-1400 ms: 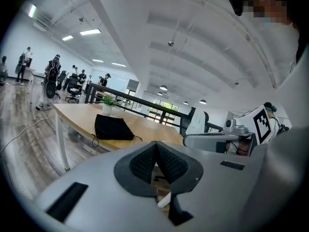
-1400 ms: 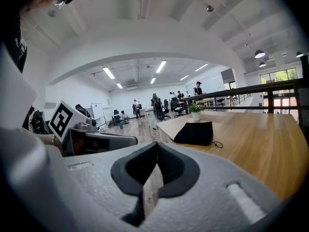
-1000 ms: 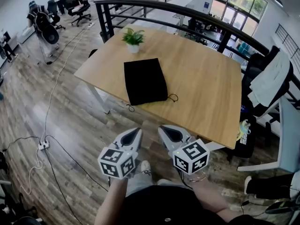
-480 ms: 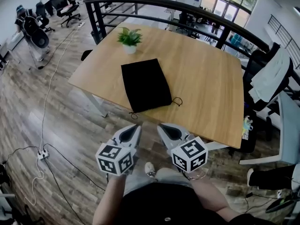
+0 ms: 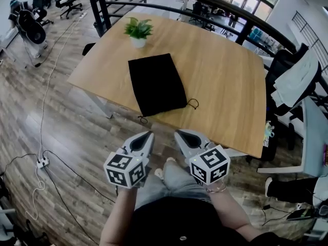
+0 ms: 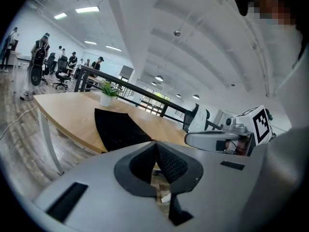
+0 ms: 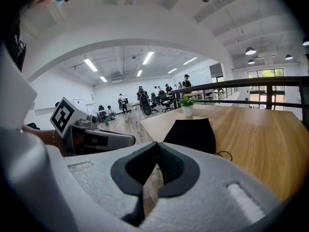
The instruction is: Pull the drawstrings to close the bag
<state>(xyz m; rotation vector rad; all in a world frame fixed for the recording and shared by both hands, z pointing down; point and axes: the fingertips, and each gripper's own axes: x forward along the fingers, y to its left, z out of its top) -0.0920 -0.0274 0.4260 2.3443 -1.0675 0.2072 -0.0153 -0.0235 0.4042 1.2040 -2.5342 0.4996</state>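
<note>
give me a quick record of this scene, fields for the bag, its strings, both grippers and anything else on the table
bag: black drawstring bag lying flat on the wooden table, mouth end toward the person, not gathered
strings: right loop off the bag's near right corner, left loop at the table's near edge, both loose
left gripper: jaws together, empty, short of the table
right gripper: jaws together, empty, short of the table
other: potted plant near the far edge, beyond the bag
</note>
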